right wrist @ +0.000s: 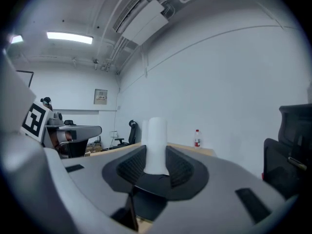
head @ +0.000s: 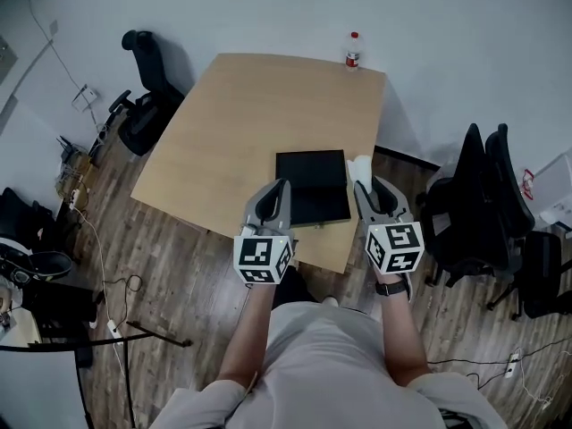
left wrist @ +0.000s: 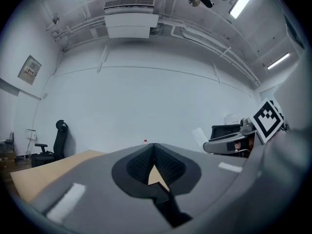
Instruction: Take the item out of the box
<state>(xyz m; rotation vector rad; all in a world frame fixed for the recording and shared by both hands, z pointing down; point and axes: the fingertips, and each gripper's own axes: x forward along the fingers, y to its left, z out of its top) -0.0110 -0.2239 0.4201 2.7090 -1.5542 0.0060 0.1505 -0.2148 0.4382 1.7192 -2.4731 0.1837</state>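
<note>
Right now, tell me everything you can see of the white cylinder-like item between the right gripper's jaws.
The white cylinder-like item looks plain, smooth and matte, with no print visible; its material cannot be told. It stands upright in the right gripper, whose jaws clamp its lower sides while its top rises above them. In the head view it shows just right of the flat black box, outside it, over the light wooden table. Nothing else touches it.
</note>
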